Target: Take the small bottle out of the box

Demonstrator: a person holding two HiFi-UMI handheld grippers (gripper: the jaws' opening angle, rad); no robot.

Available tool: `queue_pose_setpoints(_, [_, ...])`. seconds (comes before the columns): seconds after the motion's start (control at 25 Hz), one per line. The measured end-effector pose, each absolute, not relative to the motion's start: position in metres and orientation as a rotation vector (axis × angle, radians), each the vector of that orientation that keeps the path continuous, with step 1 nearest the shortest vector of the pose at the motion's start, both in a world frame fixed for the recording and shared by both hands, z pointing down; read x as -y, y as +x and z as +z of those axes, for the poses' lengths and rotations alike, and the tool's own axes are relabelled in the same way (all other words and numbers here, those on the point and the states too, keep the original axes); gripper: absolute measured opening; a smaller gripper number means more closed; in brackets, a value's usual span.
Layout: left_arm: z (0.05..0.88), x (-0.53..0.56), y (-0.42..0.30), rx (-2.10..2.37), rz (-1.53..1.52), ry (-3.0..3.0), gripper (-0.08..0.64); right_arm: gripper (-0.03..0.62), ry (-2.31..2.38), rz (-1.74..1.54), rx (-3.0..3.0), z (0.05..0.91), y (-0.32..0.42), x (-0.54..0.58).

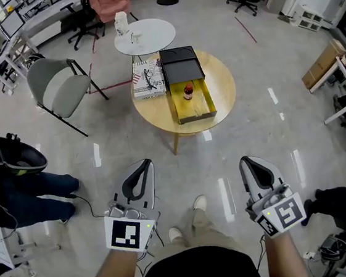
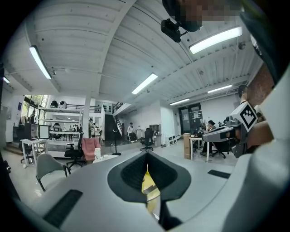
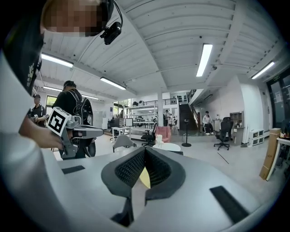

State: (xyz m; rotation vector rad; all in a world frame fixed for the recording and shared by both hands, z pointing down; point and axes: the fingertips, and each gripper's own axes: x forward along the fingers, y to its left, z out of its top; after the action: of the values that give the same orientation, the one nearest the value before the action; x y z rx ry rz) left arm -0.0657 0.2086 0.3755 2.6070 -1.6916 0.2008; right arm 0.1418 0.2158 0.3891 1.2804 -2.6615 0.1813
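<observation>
Head view has the small bottle (image 1: 188,92) standing upright inside the yellow box (image 1: 202,110) on the round wooden table (image 1: 223,85). Its long axis is vertical with the reddish cap pointing up, and it sits near the box's far end. The left gripper (image 1: 143,164) and right gripper (image 1: 245,160) hang low by the person, well apart from the table, both clenched on nothing.

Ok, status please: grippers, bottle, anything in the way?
Left gripper, right gripper: jaws shut, empty, short of table. Small bottle inside open yellow box. Nothing blocking.
</observation>
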Motion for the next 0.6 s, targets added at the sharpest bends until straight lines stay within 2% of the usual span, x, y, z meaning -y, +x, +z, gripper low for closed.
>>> queue_pose_setpoints(0.6, [0.368, -0.121, -0.046, 1.752, 0.166, 2.563, 0.017, 0.014, 1.186, 0.168, 2.691, 0.381, 0.155, -0.132])
